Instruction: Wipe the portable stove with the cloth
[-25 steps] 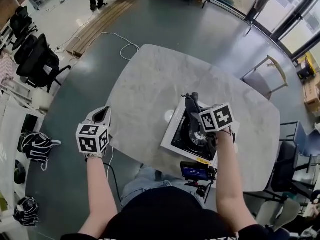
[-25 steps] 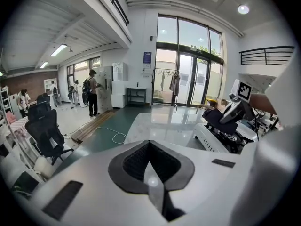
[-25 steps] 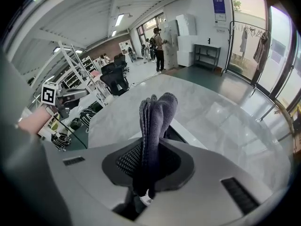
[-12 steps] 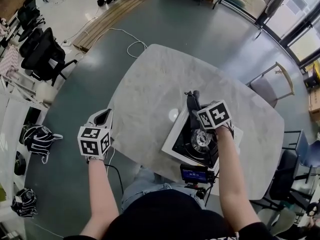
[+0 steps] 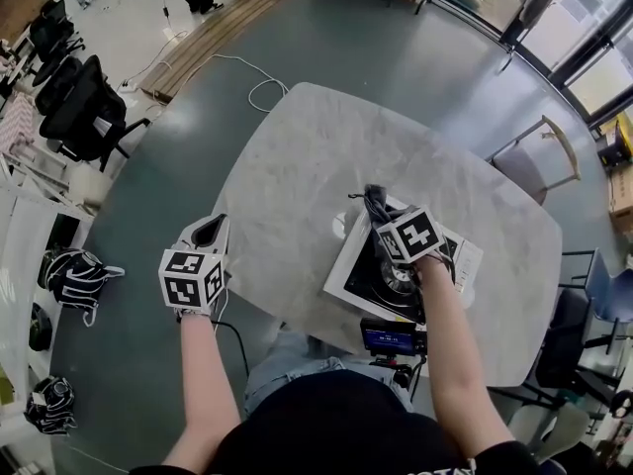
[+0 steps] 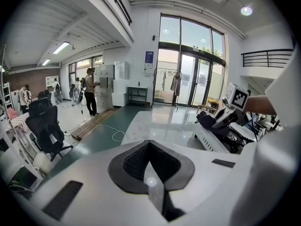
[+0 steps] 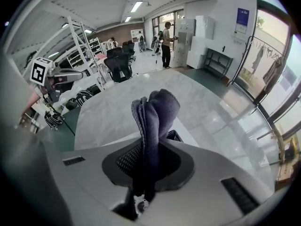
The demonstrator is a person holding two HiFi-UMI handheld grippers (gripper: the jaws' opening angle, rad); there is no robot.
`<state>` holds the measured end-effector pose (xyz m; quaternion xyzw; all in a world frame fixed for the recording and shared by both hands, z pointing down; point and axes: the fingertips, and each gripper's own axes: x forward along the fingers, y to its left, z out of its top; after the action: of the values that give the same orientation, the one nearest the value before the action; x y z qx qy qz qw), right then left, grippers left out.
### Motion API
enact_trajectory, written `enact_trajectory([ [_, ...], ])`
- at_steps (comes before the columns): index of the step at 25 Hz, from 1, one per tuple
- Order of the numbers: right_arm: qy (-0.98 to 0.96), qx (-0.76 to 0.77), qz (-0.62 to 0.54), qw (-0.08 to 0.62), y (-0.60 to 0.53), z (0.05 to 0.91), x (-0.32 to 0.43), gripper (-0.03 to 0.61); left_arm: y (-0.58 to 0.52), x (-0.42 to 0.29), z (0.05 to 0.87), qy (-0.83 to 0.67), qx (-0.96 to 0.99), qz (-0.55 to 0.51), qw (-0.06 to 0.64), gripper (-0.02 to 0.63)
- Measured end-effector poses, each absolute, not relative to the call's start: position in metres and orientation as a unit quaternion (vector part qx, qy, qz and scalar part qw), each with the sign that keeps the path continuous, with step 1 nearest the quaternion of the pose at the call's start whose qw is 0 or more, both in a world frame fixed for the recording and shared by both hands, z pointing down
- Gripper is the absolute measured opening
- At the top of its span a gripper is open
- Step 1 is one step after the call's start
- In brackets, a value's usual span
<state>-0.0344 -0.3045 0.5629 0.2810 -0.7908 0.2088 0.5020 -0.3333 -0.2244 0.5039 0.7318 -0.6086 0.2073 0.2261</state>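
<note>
The portable stove (image 5: pixel 348 265), white with a black top, sits on the near right part of the marble table (image 5: pixel 297 166). My right gripper (image 5: pixel 380 216) is over the stove's far left corner, shut on a dark grey cloth (image 5: pixel 373 202). In the right gripper view the cloth (image 7: pixel 154 111) stands up bunched between the jaws of that gripper (image 7: pixel 148 157), with a strip of the stove (image 7: pixel 187 136) just beyond. My left gripper (image 5: pixel 209 230) hangs in the air off the table's left edge, shut and holding nothing (image 6: pixel 149 163). It sees the stove (image 6: pixel 212 140) from the side.
A small device with a blue screen (image 5: pixel 390 338) is at the table's near edge, just in front of the stove. A chair (image 5: pixel 534 148) stands at the far right. Black office chairs (image 5: pixel 87 107) and a white cable (image 5: pixel 259 91) are on the floor to the left.
My right gripper has slid the cloth a little leftward over the stove's far side. The left gripper has hardly moved.
</note>
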Motion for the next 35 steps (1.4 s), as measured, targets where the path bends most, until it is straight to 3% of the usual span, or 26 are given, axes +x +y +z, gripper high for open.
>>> enact_trajectory([
  [11,-0.789,0.293,0.262,0.472,-0.285,0.564,-0.04,0.067,-0.208,-0.341,0.505,-0.602,0.739,0.202,0.224,0.006],
  [35,-0.813,0.211,0.241,0.486,-0.188,0.56,-0.108,0.067,-0.179,-0.351,0.505,-0.584,0.758,0.194,0.215,0.006],
])
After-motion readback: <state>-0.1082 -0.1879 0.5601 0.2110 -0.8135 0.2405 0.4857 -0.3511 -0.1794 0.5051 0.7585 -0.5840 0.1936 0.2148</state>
